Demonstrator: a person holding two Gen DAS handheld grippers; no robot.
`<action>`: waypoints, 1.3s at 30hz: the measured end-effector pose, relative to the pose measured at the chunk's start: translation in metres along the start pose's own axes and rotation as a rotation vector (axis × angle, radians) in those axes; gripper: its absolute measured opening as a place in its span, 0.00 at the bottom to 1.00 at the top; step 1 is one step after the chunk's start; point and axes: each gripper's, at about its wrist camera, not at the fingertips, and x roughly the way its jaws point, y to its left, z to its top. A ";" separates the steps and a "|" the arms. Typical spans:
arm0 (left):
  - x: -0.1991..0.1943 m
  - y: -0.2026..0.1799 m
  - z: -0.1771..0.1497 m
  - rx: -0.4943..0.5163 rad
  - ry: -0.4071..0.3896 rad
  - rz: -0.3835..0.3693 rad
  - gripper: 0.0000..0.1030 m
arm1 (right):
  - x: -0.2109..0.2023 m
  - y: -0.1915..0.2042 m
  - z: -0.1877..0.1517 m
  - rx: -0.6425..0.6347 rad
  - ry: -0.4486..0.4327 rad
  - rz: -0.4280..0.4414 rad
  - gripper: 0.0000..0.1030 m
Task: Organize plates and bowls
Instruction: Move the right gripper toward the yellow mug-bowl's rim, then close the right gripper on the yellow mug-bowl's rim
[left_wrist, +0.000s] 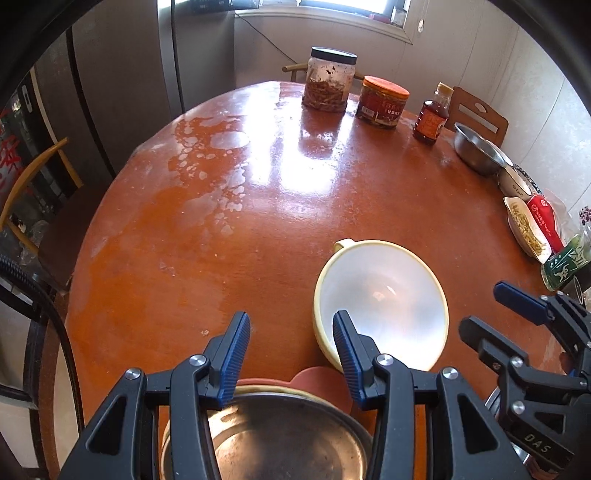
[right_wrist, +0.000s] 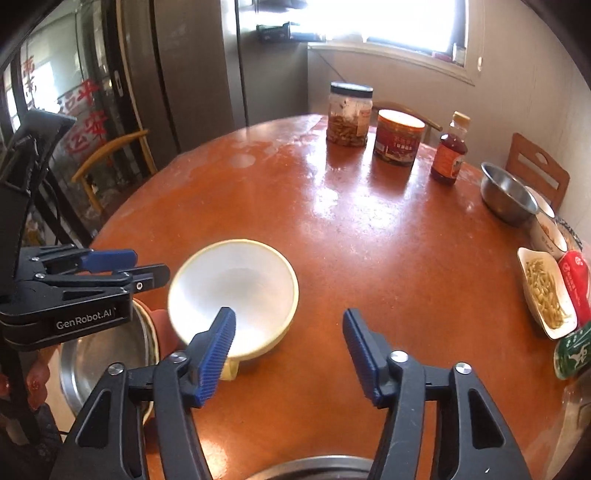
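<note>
A cream bowl with a small handle sits on the round red-brown table; it also shows in the right wrist view. My left gripper is open and empty, just left of the bowl and above a steel plate stacked on a cream dish. My right gripper is open and empty, its left finger over the bowl's near rim. The steel plate lies at the left in the right wrist view. A steel bowl stands at the far right.
Two jars and a sauce bottle stand at the table's far side. A white dish of food, small bowls and packets line the right edge. Chairs surround the table. Another steel rim shows at the bottom.
</note>
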 end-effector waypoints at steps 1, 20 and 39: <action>0.003 -0.001 0.000 0.002 0.007 -0.011 0.45 | 0.005 -0.001 0.001 0.004 0.015 -0.002 0.54; 0.032 -0.025 -0.003 0.037 0.066 -0.077 0.37 | 0.042 0.007 0.001 0.027 0.114 0.041 0.22; -0.032 -0.036 -0.003 0.040 -0.061 -0.090 0.37 | -0.021 0.005 -0.001 0.044 -0.016 0.080 0.22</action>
